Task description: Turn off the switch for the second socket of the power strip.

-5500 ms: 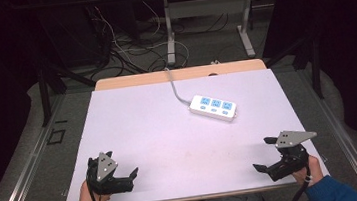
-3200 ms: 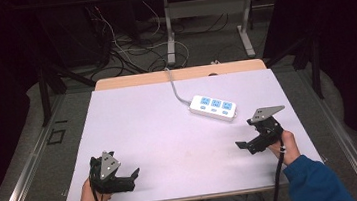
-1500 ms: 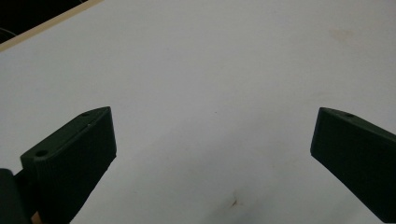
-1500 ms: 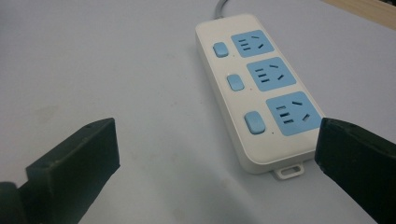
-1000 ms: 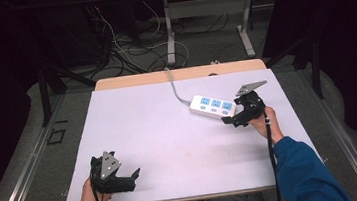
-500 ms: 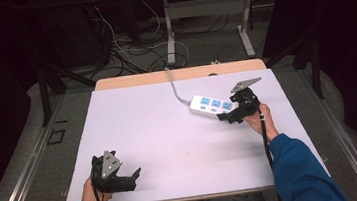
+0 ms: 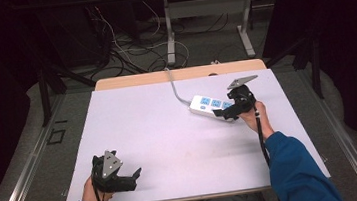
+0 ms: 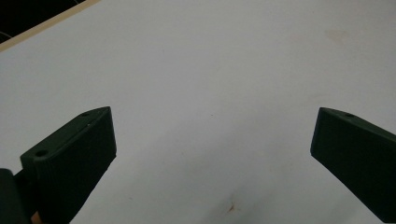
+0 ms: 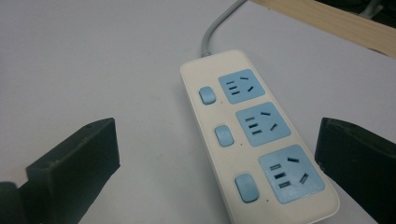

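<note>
Since a second ago, the black right gripper has closed in over the white plastic power strip with three blue sockets, lying at two o'clock on the white table; its jaws gape wide, straddling the strip's end, empty. At seven o'clock, the black left gripper rests wide open, empty.

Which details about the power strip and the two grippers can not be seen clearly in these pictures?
- Power strip: switch positions unreadable in the right gripper view; near end covered by the right gripper in the high view.
- Cord: its plug end passes off the table.
- Left gripper: jaw bases cut off by the frame.
</note>
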`<state>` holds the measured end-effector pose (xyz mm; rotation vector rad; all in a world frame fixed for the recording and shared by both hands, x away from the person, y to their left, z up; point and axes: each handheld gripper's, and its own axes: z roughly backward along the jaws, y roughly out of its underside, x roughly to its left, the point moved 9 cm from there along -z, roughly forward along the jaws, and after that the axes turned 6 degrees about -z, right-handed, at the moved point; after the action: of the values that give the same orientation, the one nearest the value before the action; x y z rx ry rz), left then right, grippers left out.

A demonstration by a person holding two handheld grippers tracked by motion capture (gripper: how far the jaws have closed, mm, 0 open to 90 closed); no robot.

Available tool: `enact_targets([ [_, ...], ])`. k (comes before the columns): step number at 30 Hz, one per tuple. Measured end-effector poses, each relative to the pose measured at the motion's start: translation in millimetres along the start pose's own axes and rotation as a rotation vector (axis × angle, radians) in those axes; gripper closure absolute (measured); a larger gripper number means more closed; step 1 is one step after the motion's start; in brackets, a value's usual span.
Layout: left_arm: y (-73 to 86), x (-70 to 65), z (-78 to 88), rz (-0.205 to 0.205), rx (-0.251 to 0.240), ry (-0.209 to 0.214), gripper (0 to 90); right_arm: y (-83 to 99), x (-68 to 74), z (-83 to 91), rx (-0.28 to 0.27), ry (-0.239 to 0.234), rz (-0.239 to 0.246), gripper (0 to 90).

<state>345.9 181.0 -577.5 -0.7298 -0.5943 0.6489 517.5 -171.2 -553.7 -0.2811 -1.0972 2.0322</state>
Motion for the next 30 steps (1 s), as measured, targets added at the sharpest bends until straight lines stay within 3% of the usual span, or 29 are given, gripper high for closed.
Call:
enact_targets([
  [6,-0.2,-0.9,-0.1,0.006,-0.004,0.006,0.1,0.4,0.7,-6.4,-0.004,-0.021,0.000,0.3],
  [11,-0.3,-0.7,-0.6,0.007,-0.006,0.009,0.1,-0.3,-0.9,-9.5,-0.020,-0.023,-0.014,9.7],
  [18,1.1,0.5,-0.1,0.010,-0.001,0.003,0.1,-0.7,-5.1,-11.1,-0.036,0.000,-0.027,32.3],
  [23,1.4,0.8,-0.5,0.000,0.002,-0.002,0.1,2.5,-5.7,-13.6,-0.015,-0.004,-0.061,56.9],
  [25,1.4,0.9,-0.2,-0.001,0.005,-0.002,0.1,2.5,-4.1,-14.4,-0.014,-0.017,-0.054,65.6],
  [30,1.4,0.0,0.0,0.003,0.004,-0.001,0.1,3.0,-1.4,-14.7,-0.011,-0.009,-0.068,83.6],
])
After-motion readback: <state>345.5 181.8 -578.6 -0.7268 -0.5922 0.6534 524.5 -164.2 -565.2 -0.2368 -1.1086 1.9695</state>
